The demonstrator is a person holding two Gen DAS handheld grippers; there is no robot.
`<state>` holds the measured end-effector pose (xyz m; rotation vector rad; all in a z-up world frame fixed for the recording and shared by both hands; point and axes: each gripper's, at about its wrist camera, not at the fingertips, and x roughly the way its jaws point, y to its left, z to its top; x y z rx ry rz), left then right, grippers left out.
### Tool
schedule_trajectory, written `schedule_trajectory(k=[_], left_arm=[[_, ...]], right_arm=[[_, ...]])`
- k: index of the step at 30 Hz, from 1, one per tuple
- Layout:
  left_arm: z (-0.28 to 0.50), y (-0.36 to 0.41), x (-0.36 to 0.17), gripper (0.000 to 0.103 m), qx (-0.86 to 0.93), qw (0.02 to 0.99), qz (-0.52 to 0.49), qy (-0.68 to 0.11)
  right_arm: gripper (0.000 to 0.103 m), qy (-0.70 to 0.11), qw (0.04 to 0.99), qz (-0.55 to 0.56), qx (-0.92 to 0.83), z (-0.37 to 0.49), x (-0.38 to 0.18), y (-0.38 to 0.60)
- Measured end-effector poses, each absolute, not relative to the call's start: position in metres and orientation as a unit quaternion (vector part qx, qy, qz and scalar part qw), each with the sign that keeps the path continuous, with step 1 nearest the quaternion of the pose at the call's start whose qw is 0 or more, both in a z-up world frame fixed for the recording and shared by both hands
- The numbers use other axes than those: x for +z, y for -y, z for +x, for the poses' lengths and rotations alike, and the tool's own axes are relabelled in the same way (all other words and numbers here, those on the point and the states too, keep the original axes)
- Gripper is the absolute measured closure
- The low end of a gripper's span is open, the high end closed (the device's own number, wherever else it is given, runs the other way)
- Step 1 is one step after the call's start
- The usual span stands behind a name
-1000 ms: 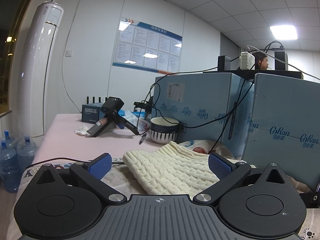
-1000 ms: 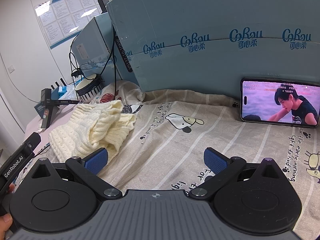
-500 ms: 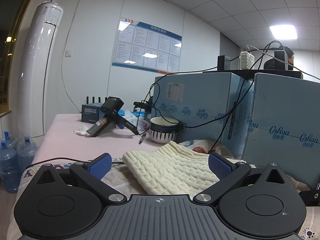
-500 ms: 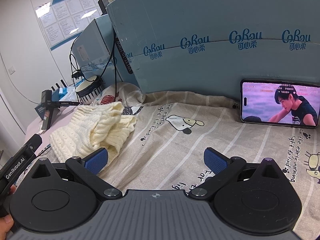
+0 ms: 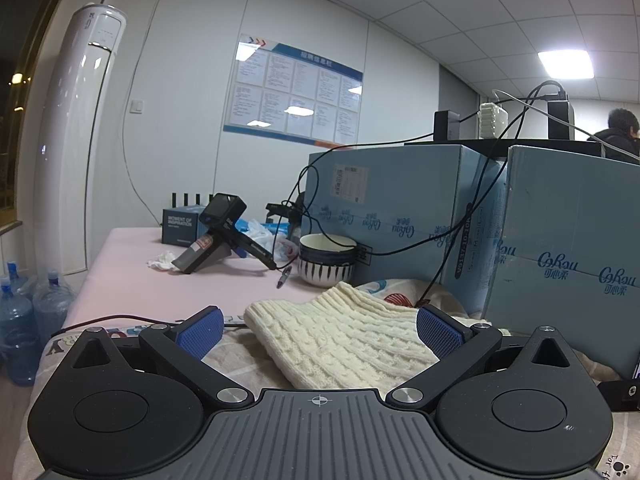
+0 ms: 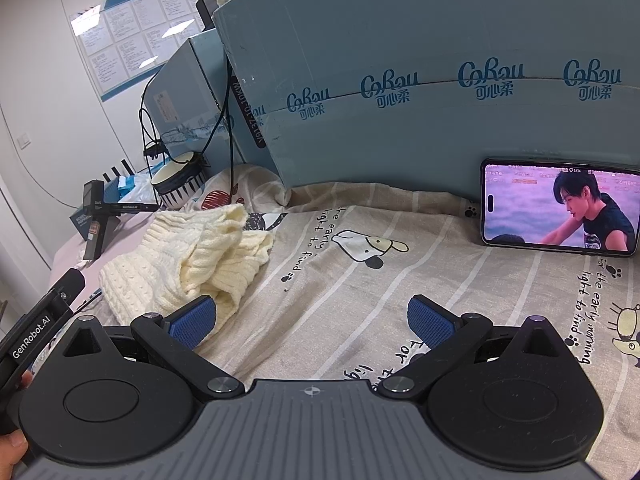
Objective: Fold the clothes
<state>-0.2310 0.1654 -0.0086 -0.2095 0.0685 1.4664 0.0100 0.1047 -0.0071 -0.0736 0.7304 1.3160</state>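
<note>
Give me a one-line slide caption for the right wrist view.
Open right gripper above the printed sheet, cream knit sweater bunched at left, phone propped against blue box.

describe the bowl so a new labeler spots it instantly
Find the two big blue cardboard boxes behind the bedsheet. At the foot of the farther one, just past the cream knit sweater, sits the bowl. It is the only dish there: white inside, with dark vertical stripes around its outside.

The near edge of the cream knit sweater [image 5: 344, 344] slips out of sight under the left gripper's body, the phone [image 6: 560, 212] is clipped at the picture's right edge, the notice board [image 5: 296, 92] print is too small to read, and a fingertip [image 6: 12, 450] peeks in at the lower-left corner.
</note>
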Motion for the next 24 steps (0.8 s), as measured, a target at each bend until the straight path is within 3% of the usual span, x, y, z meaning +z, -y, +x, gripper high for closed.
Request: schedule_trajectory(k=[24], left_arm=[[-0.2282,-0.1667,-0.0109,0.000,0.662,0.742,-0.096,-0.039]], right_arm=[[0.000,-0.331,0.730,-0.032,0.598,0.0102,-0.0072,-0.1047]])
